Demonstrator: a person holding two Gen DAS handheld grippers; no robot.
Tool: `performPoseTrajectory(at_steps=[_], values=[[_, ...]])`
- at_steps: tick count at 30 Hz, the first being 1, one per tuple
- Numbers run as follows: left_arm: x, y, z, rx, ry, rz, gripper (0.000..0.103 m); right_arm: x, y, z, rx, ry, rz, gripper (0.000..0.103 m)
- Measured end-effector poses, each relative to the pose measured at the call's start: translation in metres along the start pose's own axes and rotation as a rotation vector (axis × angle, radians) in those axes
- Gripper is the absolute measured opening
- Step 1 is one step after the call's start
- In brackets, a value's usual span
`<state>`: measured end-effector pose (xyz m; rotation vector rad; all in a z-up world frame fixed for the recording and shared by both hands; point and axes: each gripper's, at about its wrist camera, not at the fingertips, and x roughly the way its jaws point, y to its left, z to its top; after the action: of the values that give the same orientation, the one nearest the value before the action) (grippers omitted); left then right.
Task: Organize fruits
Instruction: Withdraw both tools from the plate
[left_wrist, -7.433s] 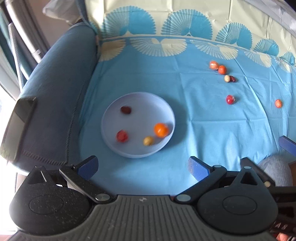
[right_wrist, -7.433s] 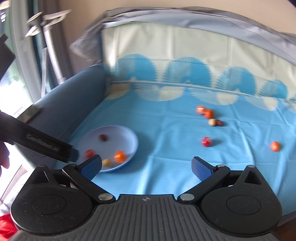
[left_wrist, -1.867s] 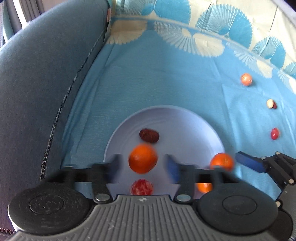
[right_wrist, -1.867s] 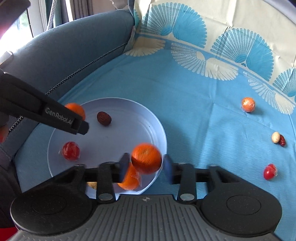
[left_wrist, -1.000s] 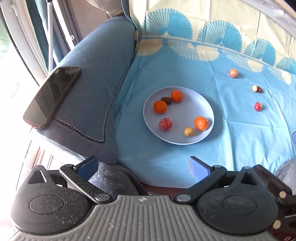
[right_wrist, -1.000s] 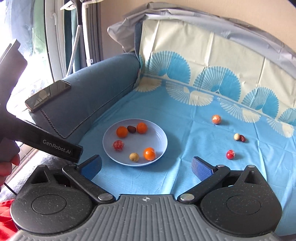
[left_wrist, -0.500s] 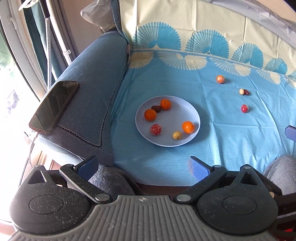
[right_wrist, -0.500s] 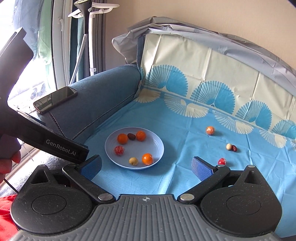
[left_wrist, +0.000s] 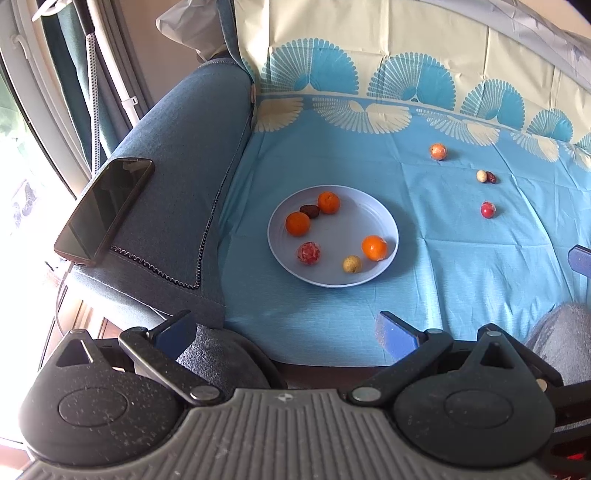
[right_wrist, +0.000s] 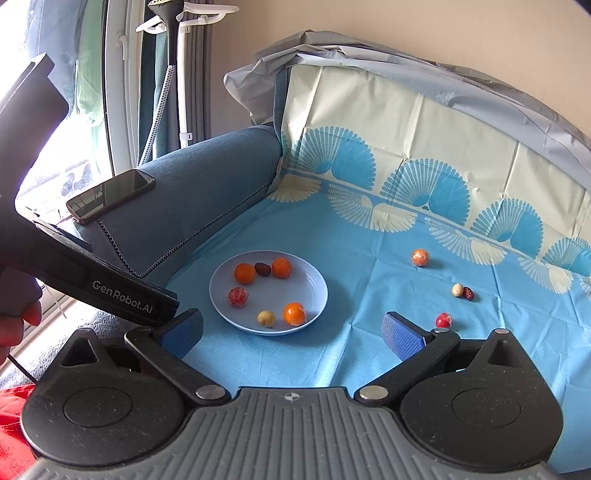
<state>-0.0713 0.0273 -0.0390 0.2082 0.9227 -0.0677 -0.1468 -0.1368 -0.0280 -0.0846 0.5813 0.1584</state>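
A pale blue plate (left_wrist: 373, 218) lies on the blue cloth and holds three oranges, a red fruit, a small yellow fruit and a dark date. It also shows in the right wrist view (right_wrist: 314, 284). On the cloth to its right lie a wrapped orange (left_wrist: 437, 151), a small pale fruit (left_wrist: 481, 175) touching a dark date (left_wrist: 491, 177), and a red fruit (left_wrist: 487, 209). My left gripper (left_wrist: 284, 332) is open and empty, well back from the plate at the sofa's front edge. My right gripper (right_wrist: 291, 332) is open and empty, also back from the plate.
A dark phone (left_wrist: 105, 210) lies on the blue sofa armrest (left_wrist: 184, 155) left of the plate. The cloth runs up the sofa back. A window and a white stand are at the far left. The left gripper's body (right_wrist: 74, 266) crosses the right wrist view.
Both grippers have let go of their oranges into the plate, opened, and pulled back and up. Over the last half second they have drifted a little further back.
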Motion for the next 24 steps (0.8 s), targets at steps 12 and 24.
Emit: performPoseTrajectory(at_steps=[12, 24], values=[[0.01, -0.002, 0.002, 0.008, 0.029, -0.001, 0.103, 0.006, -0.005, 0.001, 0.018, 0.004, -0.006, 0.102], [0.036, -0.01, 0.028, -0.005, 0.091, -0.001, 0.103, 0.027, -0.057, -0.006, 0.163, -0.023, -0.097, 0.102]])
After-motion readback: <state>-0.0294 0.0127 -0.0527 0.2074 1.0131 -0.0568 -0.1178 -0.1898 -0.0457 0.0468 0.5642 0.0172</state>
